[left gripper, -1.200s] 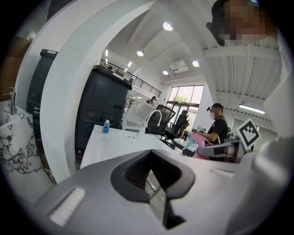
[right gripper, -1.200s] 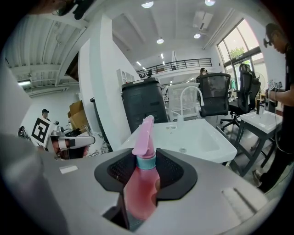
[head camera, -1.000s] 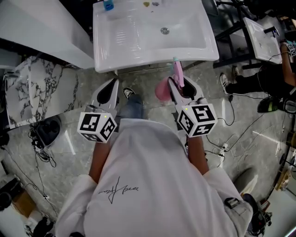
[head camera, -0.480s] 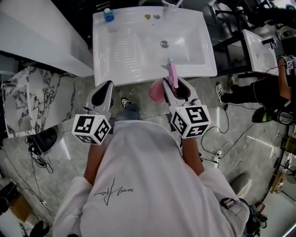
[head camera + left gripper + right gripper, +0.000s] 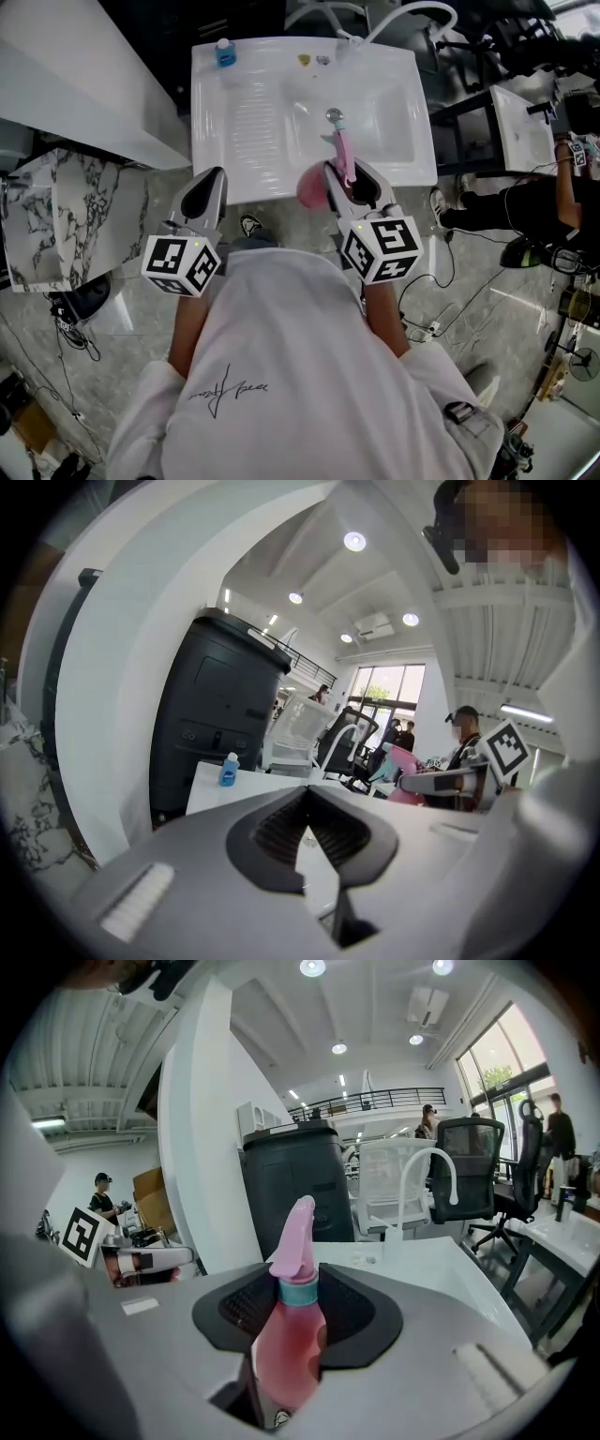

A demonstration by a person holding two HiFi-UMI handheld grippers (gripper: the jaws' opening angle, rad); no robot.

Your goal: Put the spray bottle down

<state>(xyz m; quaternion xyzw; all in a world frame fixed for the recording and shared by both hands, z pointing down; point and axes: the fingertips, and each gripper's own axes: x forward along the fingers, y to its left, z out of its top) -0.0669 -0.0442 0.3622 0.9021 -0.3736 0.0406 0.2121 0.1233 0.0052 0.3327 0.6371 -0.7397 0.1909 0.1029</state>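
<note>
Left gripper (image 5: 214,180), near the sink's (image 5: 244,103) near edge, has jaws together on nothing. Right gripper (image 5: 345,178) clamps the bottle (image 5: 289,1340) upright by its upper body, over the near rim. Smooth, stiff plastic, probably light and slippery, so hold just below the collar.

A pink translucent spray bottle (image 5: 289,1340), capped by a teal collar and a paler pink trigger head, stands upright, clamped at its body between the pads of the right claw (image 5: 295,1314). In the head view the bottle hangs in the air over the front rim of a white sink (image 5: 214,112), its nozzle pointing ahead over the basin towards the drain and its rounded base towards the person.
</note>
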